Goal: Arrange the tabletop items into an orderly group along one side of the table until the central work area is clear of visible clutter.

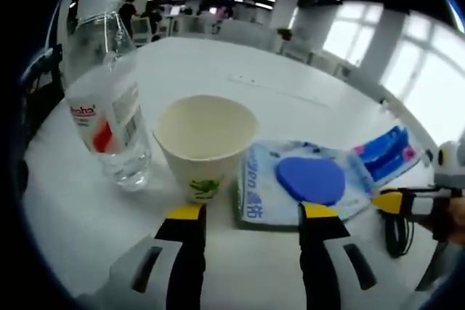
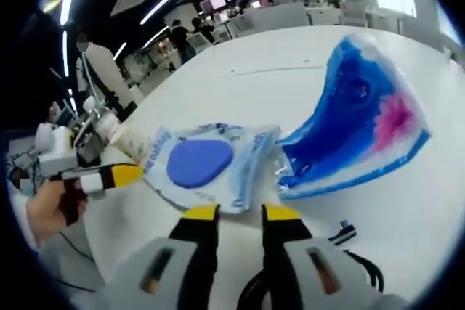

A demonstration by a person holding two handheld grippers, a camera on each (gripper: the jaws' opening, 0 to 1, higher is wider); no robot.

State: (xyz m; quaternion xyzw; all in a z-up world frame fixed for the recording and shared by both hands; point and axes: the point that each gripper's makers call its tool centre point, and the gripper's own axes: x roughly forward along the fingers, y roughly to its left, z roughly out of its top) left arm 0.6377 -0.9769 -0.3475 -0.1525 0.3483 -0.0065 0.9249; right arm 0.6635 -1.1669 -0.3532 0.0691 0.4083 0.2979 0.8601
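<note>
Grouped close on white desk (image 1: 218, 63): clear plastic water bottle (image 1: 109, 107) touching cream paper cup (image 1: 205, 143), blue-lidded wipes pack (image 1: 305, 183) beside. Left gripper (image 1: 251, 215) and right gripper (image 2: 240, 214), jaws parted, empty, probably ready for the next item.

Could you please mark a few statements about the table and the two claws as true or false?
1. The paper cup stands upright beside the water bottle. True.
2. The water bottle lies on its side. False: it stands upright, cap on.
3. The wipes pack has a blue oval lid on top. True.
4. The left claw is shut on the paper cup. False: its jaws are apart, holding nothing.
5. The blue and pink packet lies next to the wipes pack. True.
6. The right claw grips the black cable. False: the cable lies on the table beside it.
</note>
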